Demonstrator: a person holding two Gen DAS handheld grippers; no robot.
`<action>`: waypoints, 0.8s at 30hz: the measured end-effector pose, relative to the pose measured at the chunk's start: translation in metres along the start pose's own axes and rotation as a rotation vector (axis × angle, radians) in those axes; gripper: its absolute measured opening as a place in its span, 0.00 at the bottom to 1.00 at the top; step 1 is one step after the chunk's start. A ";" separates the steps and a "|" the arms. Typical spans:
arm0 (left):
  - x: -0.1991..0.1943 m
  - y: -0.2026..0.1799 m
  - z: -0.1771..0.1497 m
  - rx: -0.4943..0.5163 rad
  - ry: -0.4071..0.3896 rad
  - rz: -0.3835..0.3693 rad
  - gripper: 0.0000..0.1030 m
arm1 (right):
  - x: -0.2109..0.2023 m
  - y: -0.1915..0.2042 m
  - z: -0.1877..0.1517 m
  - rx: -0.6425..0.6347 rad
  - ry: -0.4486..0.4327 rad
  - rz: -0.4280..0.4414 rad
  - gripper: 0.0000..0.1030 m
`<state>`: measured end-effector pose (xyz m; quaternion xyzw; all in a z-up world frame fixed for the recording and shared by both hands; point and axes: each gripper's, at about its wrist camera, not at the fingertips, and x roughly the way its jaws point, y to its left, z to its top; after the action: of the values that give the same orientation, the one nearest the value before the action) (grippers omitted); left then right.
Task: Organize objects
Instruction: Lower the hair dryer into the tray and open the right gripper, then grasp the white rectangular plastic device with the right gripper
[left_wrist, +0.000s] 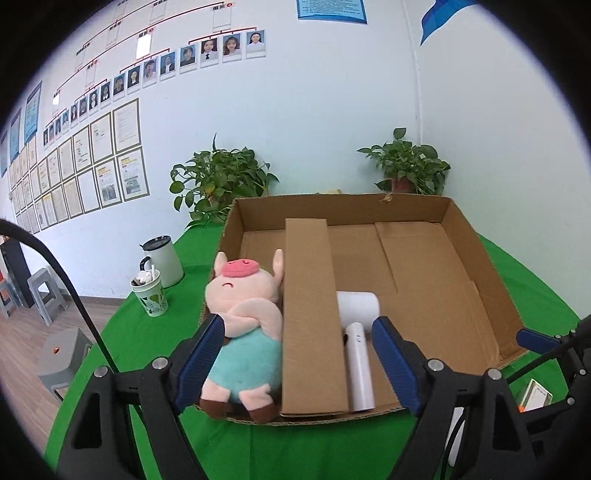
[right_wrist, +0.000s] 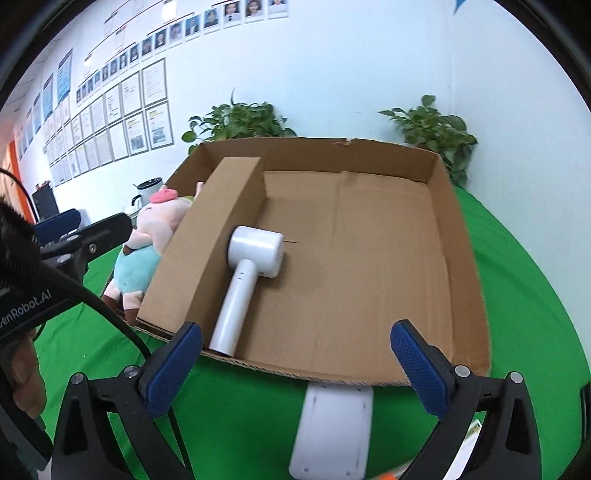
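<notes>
The left wrist camera sits low over the green tablecloth (left_wrist: 140, 339), close to the near-left corner of the cardboard box (left_wrist: 476, 266), looking forward between its own spread fingers toward the far wall and the plush pig (left_wrist: 243, 325). The right wrist camera rides higher and further right, tilted down into the same box (right_wrist: 461, 258) from its near edge. Both views take in the box, its cardboard divider (left_wrist: 310, 314), the white hair dryer (right_wrist: 247, 273), the pig and the two potted plants (left_wrist: 406, 162) behind.
</notes>
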<state>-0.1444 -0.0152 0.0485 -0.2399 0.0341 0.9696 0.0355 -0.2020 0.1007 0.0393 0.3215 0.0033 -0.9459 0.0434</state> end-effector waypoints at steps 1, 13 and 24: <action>-0.001 -0.003 0.000 0.004 0.003 0.007 0.79 | -0.004 -0.007 0.001 0.007 -0.002 -0.008 0.99; -0.003 -0.013 -0.009 -0.064 0.046 -0.018 0.79 | -0.017 -0.037 -0.015 -0.001 -0.010 -0.006 0.99; 0.013 -0.012 -0.061 -0.049 0.231 -0.211 0.79 | 0.010 -0.030 -0.089 0.007 0.138 0.163 0.99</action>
<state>-0.1268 -0.0079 -0.0120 -0.3531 -0.0110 0.9269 0.1269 -0.1587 0.1323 -0.0381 0.3854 -0.0230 -0.9148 0.1187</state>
